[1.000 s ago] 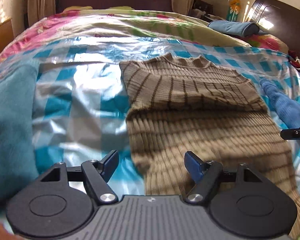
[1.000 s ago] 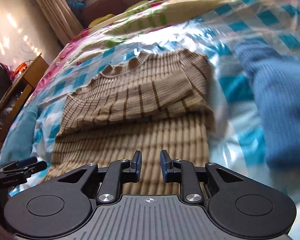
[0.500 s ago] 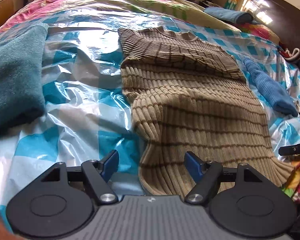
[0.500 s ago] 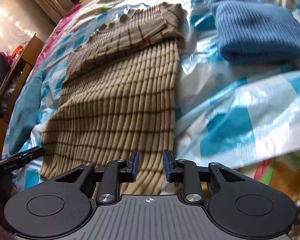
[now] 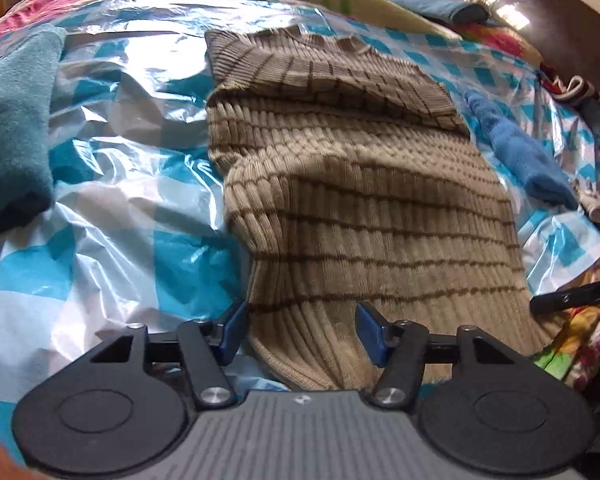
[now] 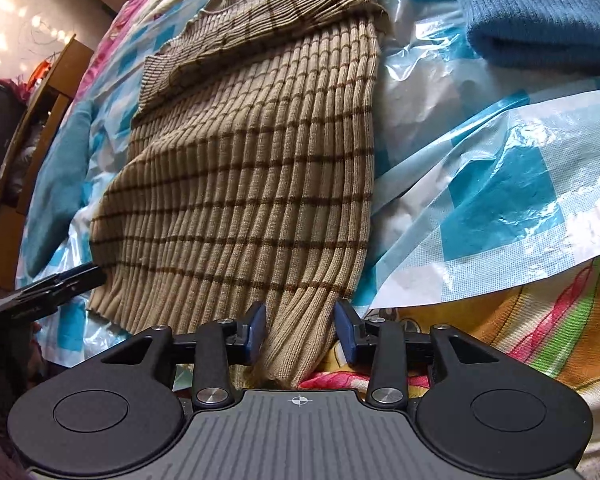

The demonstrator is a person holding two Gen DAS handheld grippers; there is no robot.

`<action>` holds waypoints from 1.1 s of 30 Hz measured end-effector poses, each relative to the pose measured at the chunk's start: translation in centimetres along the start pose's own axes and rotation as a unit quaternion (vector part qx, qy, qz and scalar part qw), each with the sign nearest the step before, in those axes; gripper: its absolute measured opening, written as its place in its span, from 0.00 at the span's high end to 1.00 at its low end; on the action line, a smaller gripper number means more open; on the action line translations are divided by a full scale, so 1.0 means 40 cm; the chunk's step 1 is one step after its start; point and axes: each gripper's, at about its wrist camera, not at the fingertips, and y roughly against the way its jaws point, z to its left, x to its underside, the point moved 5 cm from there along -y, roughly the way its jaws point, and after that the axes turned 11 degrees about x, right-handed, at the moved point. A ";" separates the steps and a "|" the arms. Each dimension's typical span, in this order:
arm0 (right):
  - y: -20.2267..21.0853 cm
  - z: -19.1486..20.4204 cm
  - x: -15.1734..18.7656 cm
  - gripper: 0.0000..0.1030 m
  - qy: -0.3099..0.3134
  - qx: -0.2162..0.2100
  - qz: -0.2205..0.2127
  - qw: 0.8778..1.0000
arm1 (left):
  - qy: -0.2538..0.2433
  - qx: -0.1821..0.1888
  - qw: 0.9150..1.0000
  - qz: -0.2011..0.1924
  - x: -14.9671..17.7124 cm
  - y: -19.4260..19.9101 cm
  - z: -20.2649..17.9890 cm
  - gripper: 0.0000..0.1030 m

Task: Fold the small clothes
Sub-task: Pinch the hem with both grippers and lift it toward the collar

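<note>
A bed covered by a blue-and-white checked plastic sheet (image 5: 112, 240) filled both views. The left gripper (image 5: 302, 334) stood spread wide at the near left corner of the tan striped sweater (image 5: 364, 208), and the right gripper (image 6: 300, 332) stood likewise spread about the near right corner, the ribbed hem lying between each pair of blue pads, unpinched. Farther out, the sweater lay flat with its sleeves folded across the chest, a teal garment (image 5: 12, 120) to its left and a folded blue knit (image 6: 540, 12) to its right.

A home bedroom: bed (image 5: 148, 184) with floral quilt (image 6: 540, 320), wooden headboard (image 5: 560, 20)
</note>
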 end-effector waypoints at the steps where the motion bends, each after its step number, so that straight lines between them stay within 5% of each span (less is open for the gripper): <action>1: 0.001 0.002 0.002 0.63 0.004 0.000 0.003 1.000 | 0.002 -0.004 1.000 0.007 0.003 -0.006 0.002 0.42; 8: -0.013 0.009 0.000 0.62 0.006 -0.017 0.030 0.999 | 0.016 -0.006 0.999 0.044 0.004 -0.023 0.004 0.45; 14: -0.009 -0.004 0.008 0.84 -0.027 -0.054 0.030 0.998 | 0.047 0.024 0.997 0.057 0.016 -0.015 0.018 0.83; 24: 0.076 -0.020 0.013 0.89 -0.094 -0.115 -0.023 0.989 | 0.089 0.085 0.992 0.031 0.018 0.020 0.009 0.86; 33: 0.040 -0.028 -0.005 0.79 -0.098 -0.086 0.000 0.991 | 0.119 0.085 0.989 0.029 0.033 0.007 0.038 0.86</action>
